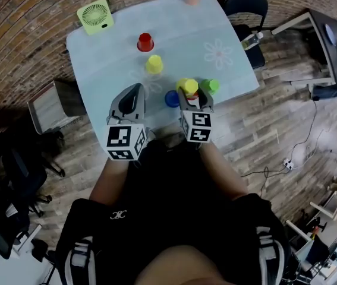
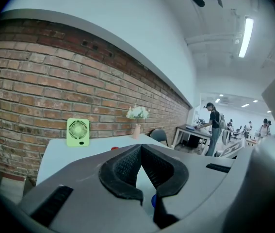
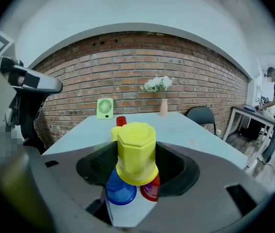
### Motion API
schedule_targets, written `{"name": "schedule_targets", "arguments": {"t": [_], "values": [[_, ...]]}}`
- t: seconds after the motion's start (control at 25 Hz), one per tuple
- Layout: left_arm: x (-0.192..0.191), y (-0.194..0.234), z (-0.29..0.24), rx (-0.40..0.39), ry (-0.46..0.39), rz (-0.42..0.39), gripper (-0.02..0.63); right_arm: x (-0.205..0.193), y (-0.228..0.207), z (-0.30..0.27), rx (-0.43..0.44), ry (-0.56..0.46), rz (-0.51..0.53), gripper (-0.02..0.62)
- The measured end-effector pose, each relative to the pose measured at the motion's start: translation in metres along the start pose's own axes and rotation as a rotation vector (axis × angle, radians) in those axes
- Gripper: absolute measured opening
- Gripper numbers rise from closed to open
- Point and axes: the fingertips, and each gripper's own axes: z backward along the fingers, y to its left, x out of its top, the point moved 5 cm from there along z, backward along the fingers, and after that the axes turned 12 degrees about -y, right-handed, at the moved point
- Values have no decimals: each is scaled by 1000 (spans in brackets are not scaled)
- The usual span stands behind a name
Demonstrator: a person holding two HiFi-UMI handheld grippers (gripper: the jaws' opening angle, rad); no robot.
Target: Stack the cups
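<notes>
My held cup is yellow. Near it are a blue cup and, to the right, a green cup. Farther off are a second yellow cup and a red cup. The counter is pale blue, faintly flower-patterned, and the far-left fan is lime green.

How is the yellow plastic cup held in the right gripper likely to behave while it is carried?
Probably light and fairly stiff: the yellow plastic cup shows no dent between the jaws of the right gripper. Its smooth, tapering wall might let it slip if the grip loosens.
</notes>
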Motion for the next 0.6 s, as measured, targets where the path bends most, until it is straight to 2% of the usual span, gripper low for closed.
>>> {"name": "schedule_targets", "arguments": {"t": [0.6], "values": [[-5,-1,3,-18,10,17,3,-11,5,10,-10,24,-5,241]]}}
